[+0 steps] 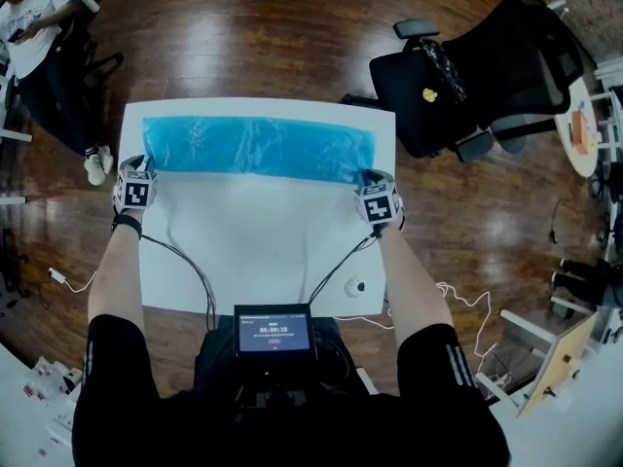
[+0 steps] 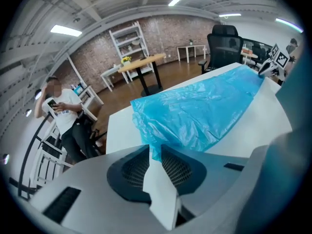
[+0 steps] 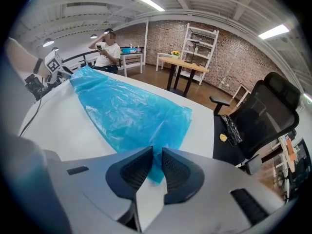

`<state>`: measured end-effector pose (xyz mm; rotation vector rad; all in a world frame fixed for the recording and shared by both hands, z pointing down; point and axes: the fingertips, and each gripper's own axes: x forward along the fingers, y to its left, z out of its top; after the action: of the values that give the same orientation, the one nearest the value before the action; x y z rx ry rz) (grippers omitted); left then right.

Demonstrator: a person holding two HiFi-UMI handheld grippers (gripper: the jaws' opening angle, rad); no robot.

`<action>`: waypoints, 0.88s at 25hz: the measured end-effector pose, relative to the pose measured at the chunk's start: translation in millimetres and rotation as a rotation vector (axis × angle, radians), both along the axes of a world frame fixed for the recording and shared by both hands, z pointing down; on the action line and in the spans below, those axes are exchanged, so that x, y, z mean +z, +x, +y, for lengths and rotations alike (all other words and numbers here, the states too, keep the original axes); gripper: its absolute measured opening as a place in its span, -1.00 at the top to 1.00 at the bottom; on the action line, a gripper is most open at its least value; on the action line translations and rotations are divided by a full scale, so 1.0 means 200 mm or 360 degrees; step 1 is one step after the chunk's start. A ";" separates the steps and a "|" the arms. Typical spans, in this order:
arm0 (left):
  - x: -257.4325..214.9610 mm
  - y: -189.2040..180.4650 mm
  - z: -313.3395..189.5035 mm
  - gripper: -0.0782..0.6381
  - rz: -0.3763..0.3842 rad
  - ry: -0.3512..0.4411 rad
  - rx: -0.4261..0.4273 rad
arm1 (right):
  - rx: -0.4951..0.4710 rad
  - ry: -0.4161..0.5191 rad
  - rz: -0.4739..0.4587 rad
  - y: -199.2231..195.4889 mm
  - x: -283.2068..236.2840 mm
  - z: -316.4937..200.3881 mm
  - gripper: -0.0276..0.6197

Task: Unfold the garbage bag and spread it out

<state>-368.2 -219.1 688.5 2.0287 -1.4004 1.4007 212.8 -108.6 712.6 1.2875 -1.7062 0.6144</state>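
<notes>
A blue garbage bag point(image 1: 258, 149) lies as a long flat strip across the far half of the white table point(image 1: 253, 251). My left gripper point(image 1: 144, 165) is at the bag's near left corner. In the left gripper view the bag point(image 2: 204, 106) runs away from the gripper point(image 2: 155, 147), whose jaws stand slightly apart. The corner's tip lies in the gap, and the pads do not press it. My right gripper point(image 1: 371, 177) is at the near right corner. There the bag point(image 3: 126, 108) fills the gap of the right gripper point(image 3: 157, 152), which is shut on it.
A black office chair point(image 1: 487, 76) stands just past the table's right end. A seated person point(image 1: 29, 27) is off the far left corner. A small white round object point(image 1: 355, 286) lies near the front edge, and cables point(image 1: 190, 270) cross the table's near part.
</notes>
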 end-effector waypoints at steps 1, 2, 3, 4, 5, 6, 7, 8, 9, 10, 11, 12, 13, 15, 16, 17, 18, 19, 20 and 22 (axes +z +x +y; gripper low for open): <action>0.01 -0.03 0.00 0.54 -0.0035 -0.0007 -0.0017 | 0.0000 0.0001 -0.0001 0.00 0.00 0.00 0.69; 0.02 -0.05 -0.01 0.49 -0.0056 -0.0017 -0.0026 | -0.0002 0.0002 -0.0002 0.00 0.00 0.00 0.69; 0.03 -0.06 -0.01 0.45 -0.0066 -0.0027 -0.0030 | -0.0002 -0.0001 -0.0004 -0.01 0.00 -0.01 0.69; 0.04 -0.07 -0.01 0.43 -0.0071 -0.0034 -0.0033 | -0.0002 -0.0005 -0.0004 -0.01 0.00 -0.01 0.69; 0.05 -0.08 -0.01 0.43 -0.0077 -0.0037 -0.0035 | -0.0003 -0.0008 -0.0001 -0.01 0.00 -0.01 0.69; 0.05 -0.08 -0.01 0.43 -0.0083 -0.0038 -0.0033 | -0.0004 -0.0009 0.0002 -0.01 0.00 -0.01 0.69; 0.06 -0.09 -0.01 0.43 -0.0091 -0.0040 -0.0026 | -0.0007 -0.0007 0.0004 -0.01 0.00 -0.01 0.69; 0.06 -0.09 -0.02 0.42 -0.0100 -0.0042 -0.0012 | -0.0012 -0.0002 0.0005 -0.01 0.00 -0.01 0.69; 0.06 -0.09 -0.02 0.42 -0.0108 -0.0044 0.0002 | -0.0016 0.0001 0.0003 -0.01 0.00 -0.01 0.69; 0.06 -0.09 -0.02 0.42 -0.0111 -0.0048 0.0013 | -0.0018 -0.0002 -0.0001 -0.02 0.00 -0.01 0.69; 0.06 -0.09 -0.02 0.42 -0.0106 -0.0054 0.0018 | -0.0019 -0.0007 -0.0004 -0.02 0.00 -0.01 0.69; 0.07 -0.09 -0.02 0.42 -0.0096 -0.0059 0.0019 | -0.0023 -0.0009 -0.0002 -0.02 0.00 -0.01 0.69; 0.08 -0.09 -0.03 0.42 -0.0084 -0.0062 0.0018 | -0.0028 -0.0007 0.0003 -0.01 0.00 -0.01 0.69; 0.10 -0.09 -0.03 0.42 -0.0069 -0.0065 0.0026 | -0.0035 -0.0010 0.0012 -0.01 0.01 -0.01 0.69; 0.10 -0.09 -0.03 0.42 -0.0071 -0.0066 0.0027 | -0.0037 -0.0014 0.0014 -0.01 0.01 -0.01 0.69; 0.10 -0.09 -0.04 0.42 -0.0067 -0.0069 0.0022 | -0.0040 -0.0014 0.0020 -0.01 0.01 -0.01 0.69; 0.10 -0.09 -0.04 0.42 -0.0057 -0.0074 0.0010 | -0.0043 -0.0010 0.0025 -0.01 0.01 -0.01 0.69; 0.09 -0.10 -0.03 0.41 -0.0053 -0.0081 -0.0012 | -0.0044 -0.0009 0.0026 -0.01 0.01 -0.01 0.69; 0.08 -0.12 -0.03 0.39 -0.0049 -0.0088 -0.0036 | -0.0042 -0.0010 0.0023 -0.01 0.01 -0.01 0.69; 0.07 -0.14 -0.03 0.36 -0.0026 -0.0095 -0.0074 | -0.0036 -0.0017 0.0013 -0.02 0.01 0.00 0.69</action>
<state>-397.0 -225.2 701.8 1.9391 -1.3865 1.4255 209.5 -109.3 714.2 1.2596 -1.7067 0.6036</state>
